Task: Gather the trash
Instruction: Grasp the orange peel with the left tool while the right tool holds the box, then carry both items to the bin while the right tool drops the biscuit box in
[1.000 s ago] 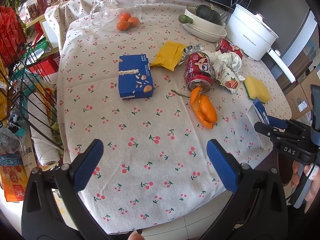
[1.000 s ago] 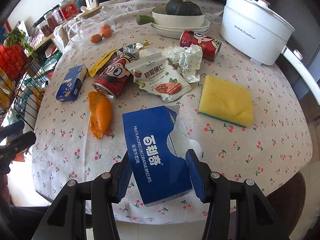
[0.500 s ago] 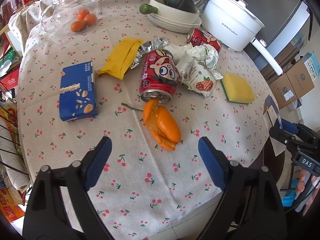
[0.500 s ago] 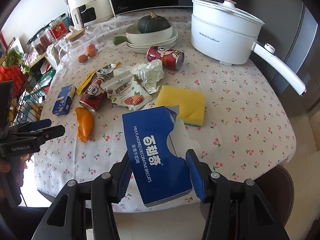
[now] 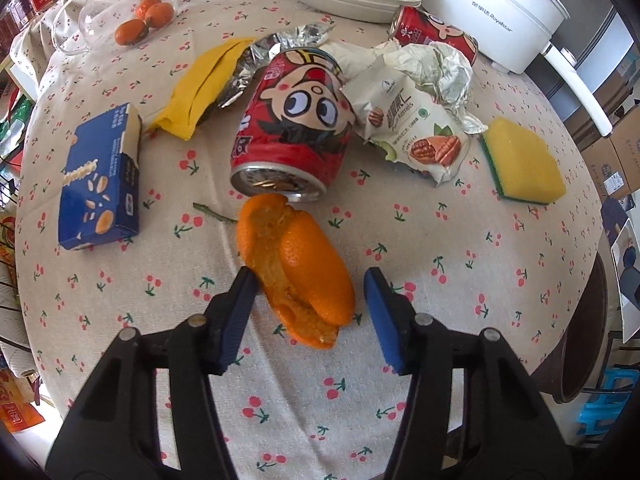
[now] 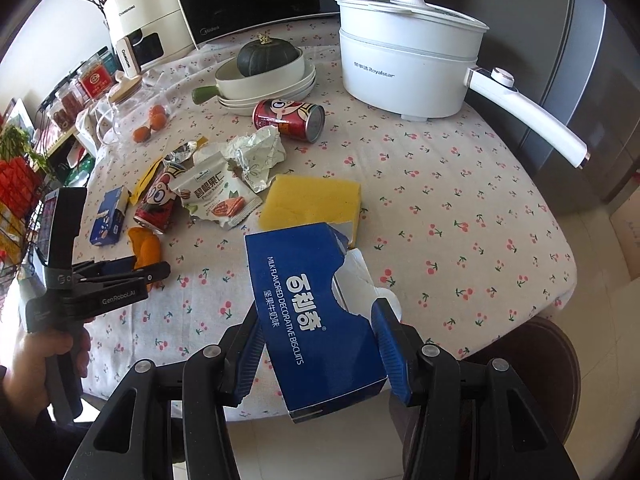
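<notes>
A curled orange peel (image 5: 304,268) lies on the cherry-print tablecloth (image 5: 460,280) just in front of a tipped red can (image 5: 292,136). My left gripper (image 5: 309,280) straddles the peel's near end and its jaws are closing; a gap shows at the right pad. From the right wrist view the left gripper (image 6: 148,270) hovers over the peel (image 6: 146,246). My right gripper (image 6: 318,314) is shut on a torn blue biscuit box (image 6: 304,280), held above the table's front edge. Also on the cloth: a nut wrapper (image 5: 416,136), crumpled paper (image 5: 432,68), a yellow wrapper (image 5: 200,88), a small blue box (image 5: 100,176) and a second can (image 5: 432,36).
A yellow sponge (image 5: 524,160) lies right of the wrappers. A white pot (image 6: 404,68) with a long handle, stacked bowls (image 6: 264,84) holding a squash, and a glass jar (image 5: 120,12) of small oranges stand at the back. A wire rack (image 6: 16,200) flanks the left side.
My left gripper came forward and down from the table's near edge to the orange peel, and its jaws narrowed around it. The right gripper drew back and up with the blue box.
</notes>
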Action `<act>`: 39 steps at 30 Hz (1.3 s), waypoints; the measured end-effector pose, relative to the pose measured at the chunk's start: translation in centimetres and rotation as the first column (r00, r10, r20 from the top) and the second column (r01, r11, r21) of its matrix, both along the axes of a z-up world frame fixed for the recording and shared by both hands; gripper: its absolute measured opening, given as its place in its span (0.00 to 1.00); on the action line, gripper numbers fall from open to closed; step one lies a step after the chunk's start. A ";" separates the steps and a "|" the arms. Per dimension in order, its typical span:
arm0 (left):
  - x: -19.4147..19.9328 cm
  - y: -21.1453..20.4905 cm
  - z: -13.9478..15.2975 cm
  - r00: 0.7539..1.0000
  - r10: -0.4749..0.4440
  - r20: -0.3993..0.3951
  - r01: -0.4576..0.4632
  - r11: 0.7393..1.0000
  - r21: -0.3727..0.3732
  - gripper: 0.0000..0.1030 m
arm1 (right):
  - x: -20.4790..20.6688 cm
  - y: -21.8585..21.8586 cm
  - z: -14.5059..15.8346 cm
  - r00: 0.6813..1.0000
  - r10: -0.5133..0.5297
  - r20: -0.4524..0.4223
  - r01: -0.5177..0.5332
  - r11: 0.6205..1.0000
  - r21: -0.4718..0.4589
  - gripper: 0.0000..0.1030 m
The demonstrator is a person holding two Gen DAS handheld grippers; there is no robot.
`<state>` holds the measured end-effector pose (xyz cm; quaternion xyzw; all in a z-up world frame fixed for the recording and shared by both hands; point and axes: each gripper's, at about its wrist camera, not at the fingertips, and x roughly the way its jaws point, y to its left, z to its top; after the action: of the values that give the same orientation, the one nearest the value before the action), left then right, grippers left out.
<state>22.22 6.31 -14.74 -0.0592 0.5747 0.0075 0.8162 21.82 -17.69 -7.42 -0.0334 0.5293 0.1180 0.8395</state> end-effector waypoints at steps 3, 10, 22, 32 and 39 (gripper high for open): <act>-0.1 0.1 0.1 1.000 -0.007 0.001 0.007 1.000 -0.009 0.37 | -0.2 -0.4 -0.1 1.000 -0.006 -0.002 0.006 1.000 -0.005 0.52; -1.0 0.6 0.5 1.000 -0.024 -0.008 0.024 0.997 -0.069 0.23 | -0.6 -0.6 -0.4 1.000 0.000 -0.008 0.000 1.000 -0.011 0.47; -3.0 1.0 1.5 0.998 -0.068 0.004 0.068 0.993 -0.098 0.21 | -1.5 1.4 -4.8 0.986 0.087 -0.145 -0.092 0.995 -0.027 0.80; -4.0 0.9 1.9 0.996 -0.085 0.004 0.085 0.989 -0.123 0.22 | -0.3 1.6 -8.2 0.981 0.064 -0.181 -0.086 0.989 -0.116 0.72; -4.9 0.8 3.3 0.994 -0.102 0.038 0.106 0.984 -0.141 0.22 | -0.5 2.2 -7.2 0.987 0.067 -0.146 -0.088 0.986 -0.139 0.70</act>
<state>17.31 7.10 -11.49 -0.0873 0.5635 -0.0770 0.8179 21.33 -15.48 -14.63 -0.1065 0.5929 0.1140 0.7900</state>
